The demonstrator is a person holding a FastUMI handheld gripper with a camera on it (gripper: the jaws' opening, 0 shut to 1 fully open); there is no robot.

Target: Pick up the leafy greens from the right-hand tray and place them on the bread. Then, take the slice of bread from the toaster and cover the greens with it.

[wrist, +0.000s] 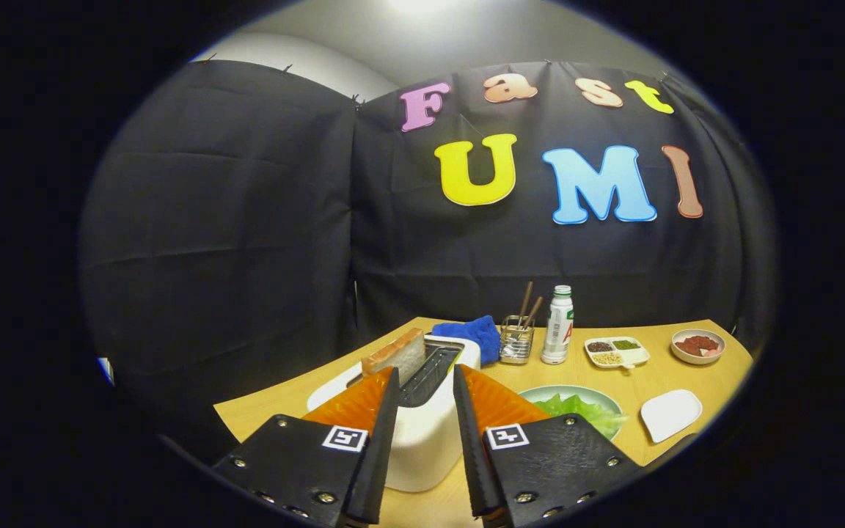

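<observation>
**Bread slice stands in the toaster, just ahead of open jaws**

Bread slice (395,353), a pale square with a tan crust, is standing upright in the slot of the white boxy plastic toaster (422,433), and it sits just beyond the tip of the left finger. The gripper (426,375) hangs over the toaster with its fingers spread wide, nothing between them, the toaster's dark slot showing in the gap. Leafy greens (582,411), ruffled and light green, lie on a round pale green plate (573,392) off beyond the right finger, partly hidden behind it. Whether any bread lies under those leaves, I cannot tell. Further right of the plate rests a small white rounded-square tray (671,414), bare on top.

So the scene fits two readings: greens waiting on their tray while the gripper passes over the toaster, or greens already laid down and the toaster slice up next. If the slice is the target, my judgement is that the jaws want to shift left so the bread comes between both fingers, close on its flat faces gently, since soft bread will crush, and lift straight up to clear the slot without dragging the toaster along
</observation>
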